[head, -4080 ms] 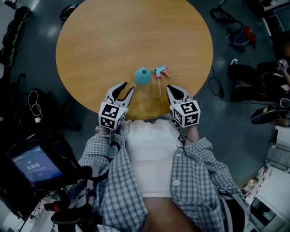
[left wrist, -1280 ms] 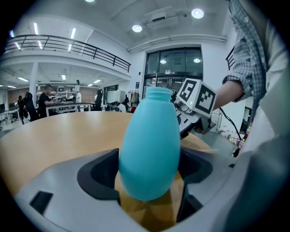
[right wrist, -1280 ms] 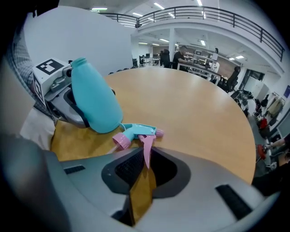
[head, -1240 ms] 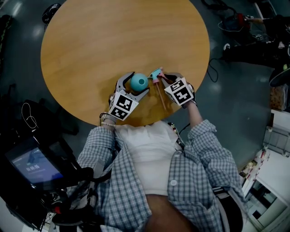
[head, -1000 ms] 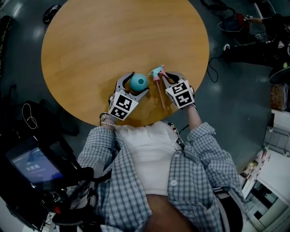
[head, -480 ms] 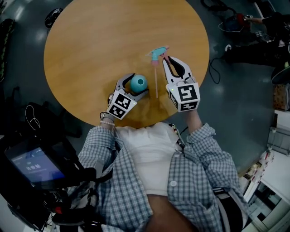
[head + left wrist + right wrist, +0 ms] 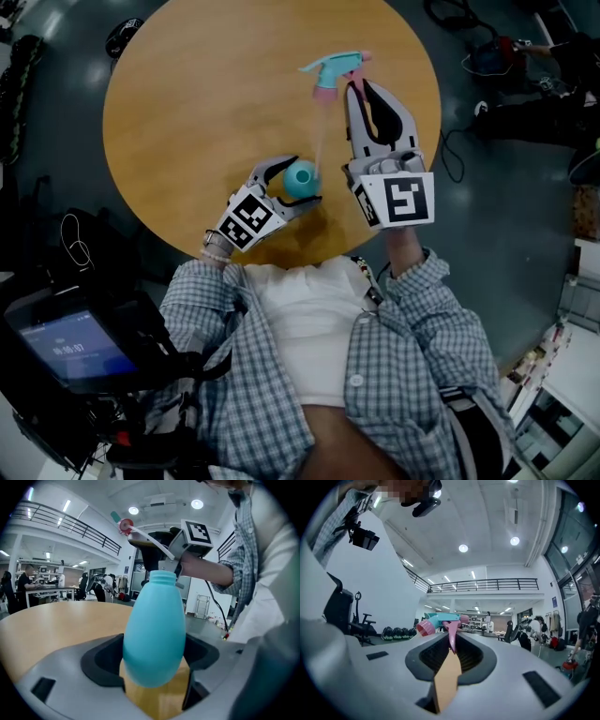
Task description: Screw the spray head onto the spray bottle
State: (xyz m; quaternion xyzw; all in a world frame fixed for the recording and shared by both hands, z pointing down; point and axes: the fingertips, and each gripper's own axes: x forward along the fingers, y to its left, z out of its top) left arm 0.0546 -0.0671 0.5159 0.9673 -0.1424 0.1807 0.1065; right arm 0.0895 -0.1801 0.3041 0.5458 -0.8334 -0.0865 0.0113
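Spray bottle turquoise; spray head turquoise and pink; table light wood; shirt blue-white check

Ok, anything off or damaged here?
Nothing spilled or damaged. Only oddity: the right gripper pinches the spray head by its pink trigger, so its tube slants above the bottle in the left gripper.

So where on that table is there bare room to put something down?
The table is bare across its left side and middle, from rim to bottle. Crowded: the near edge, where the left claw grips the bottle, and the right side, where the right claw holds the spray head up.
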